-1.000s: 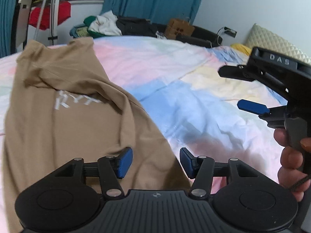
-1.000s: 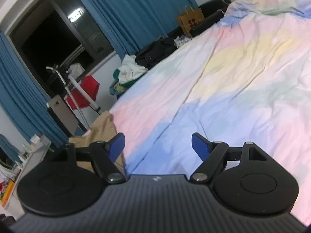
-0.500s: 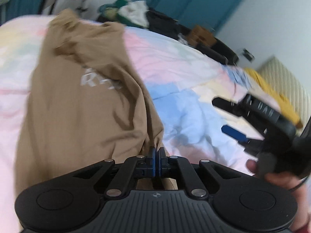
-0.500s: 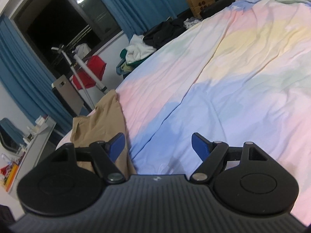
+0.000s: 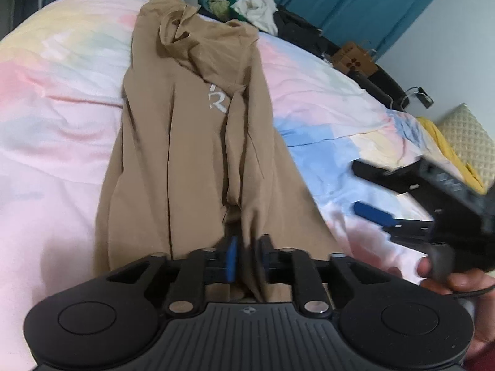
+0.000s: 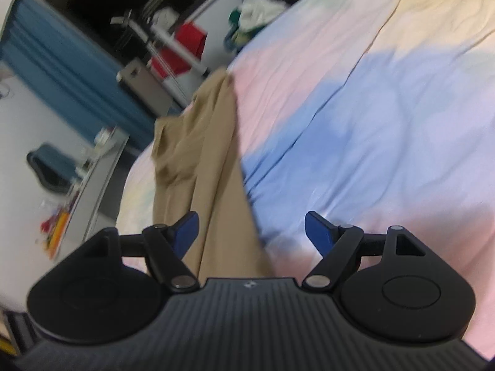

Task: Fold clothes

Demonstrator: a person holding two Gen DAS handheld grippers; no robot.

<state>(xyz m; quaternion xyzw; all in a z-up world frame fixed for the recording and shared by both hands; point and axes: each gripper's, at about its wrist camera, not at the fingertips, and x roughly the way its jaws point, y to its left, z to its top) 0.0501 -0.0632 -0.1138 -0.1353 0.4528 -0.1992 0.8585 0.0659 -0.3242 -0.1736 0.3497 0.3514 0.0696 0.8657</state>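
Now the left gripper (image 5: 247, 258) pinches the tan shirt's (image 5: 191, 142) near hem; beside it, the right gripper (image 6: 251, 232) hangs spread apart.

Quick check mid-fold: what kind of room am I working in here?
Most likely a bedroom: the tan shirt lies on a bed with a pastel duvet, a quilted pillow at its far end, and blue curtains behind.

Tan shirt (image 5: 191, 160) on pastel bed (image 5: 55, 142)

The left gripper (image 5: 247, 259), open a second ago, now pinches the shirt (image 5: 191, 154) hem, bunching it into long folds.
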